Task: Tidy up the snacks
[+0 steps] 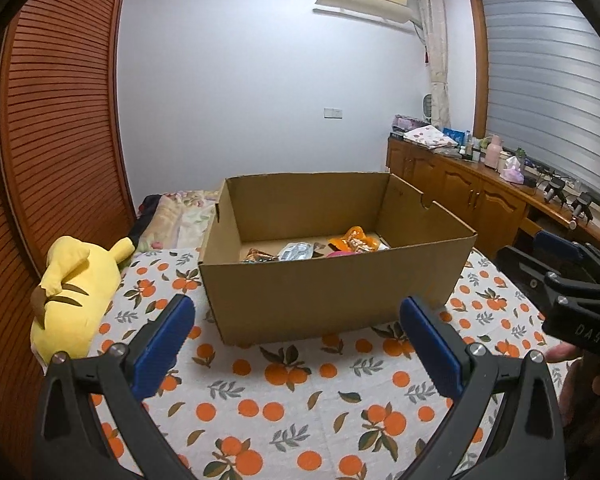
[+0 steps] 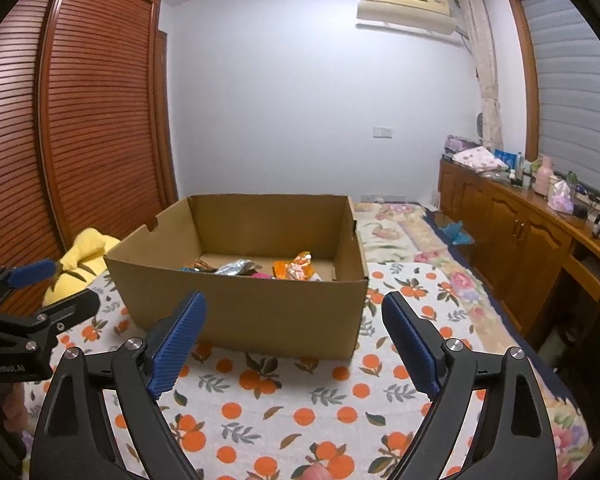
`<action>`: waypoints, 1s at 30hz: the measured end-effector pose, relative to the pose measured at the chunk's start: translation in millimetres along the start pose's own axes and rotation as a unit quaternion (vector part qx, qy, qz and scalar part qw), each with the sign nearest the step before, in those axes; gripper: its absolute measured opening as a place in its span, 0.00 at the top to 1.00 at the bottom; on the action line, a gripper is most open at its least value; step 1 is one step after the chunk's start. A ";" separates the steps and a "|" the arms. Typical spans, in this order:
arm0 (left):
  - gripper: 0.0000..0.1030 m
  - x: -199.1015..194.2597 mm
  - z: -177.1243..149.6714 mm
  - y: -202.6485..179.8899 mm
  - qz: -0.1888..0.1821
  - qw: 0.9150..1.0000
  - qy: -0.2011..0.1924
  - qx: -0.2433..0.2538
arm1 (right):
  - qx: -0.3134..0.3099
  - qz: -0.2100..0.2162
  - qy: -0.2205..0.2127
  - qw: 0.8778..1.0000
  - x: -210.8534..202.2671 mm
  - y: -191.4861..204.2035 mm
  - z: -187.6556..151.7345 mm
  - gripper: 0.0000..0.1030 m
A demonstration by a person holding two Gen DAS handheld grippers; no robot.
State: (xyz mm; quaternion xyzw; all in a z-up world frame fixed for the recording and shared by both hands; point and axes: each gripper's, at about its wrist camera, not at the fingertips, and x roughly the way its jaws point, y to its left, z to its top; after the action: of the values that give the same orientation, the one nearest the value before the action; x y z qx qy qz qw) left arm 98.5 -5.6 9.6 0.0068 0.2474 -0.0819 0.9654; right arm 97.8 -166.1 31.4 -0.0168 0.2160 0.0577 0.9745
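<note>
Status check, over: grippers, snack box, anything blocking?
Left gripper open, empty. Right gripper open, empty. Snack packets in the cardboard box on the orange-print cloth. Nothing blocking.

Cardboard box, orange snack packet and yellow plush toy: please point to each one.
cardboard box (image 1: 332, 296), left wrist view, on its near outer wall.
orange snack packet (image 1: 354, 240), left wrist view, on the packet's middle.
yellow plush toy (image 1: 74, 300), left wrist view, on its body.

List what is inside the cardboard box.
Inside the cardboard box: an orange packet, a silvery packet, a brown packet and something pink. The near wall hides the rest.
</note>
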 end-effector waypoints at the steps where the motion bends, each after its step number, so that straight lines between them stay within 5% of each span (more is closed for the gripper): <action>1: 0.00 -1.0 -1.3 0.5 0.003 1.000 -0.001 0.001 | 0.001 -0.002 0.000 1.000 -0.7 -0.3 -1.0 0.11; 30: 0.00 -7.9 -11.9 10.3 0.012 1.000 0.003 -0.009 | 0.012 -0.018 0.005 1.000 -5.4 -8.4 -14.4 0.11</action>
State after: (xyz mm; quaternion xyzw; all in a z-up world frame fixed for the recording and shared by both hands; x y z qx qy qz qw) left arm 87.7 6.4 2.7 0.0011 0.2508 -0.0679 0.9657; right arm 87.9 -175.9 20.7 -0.0091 0.2213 0.0374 0.9744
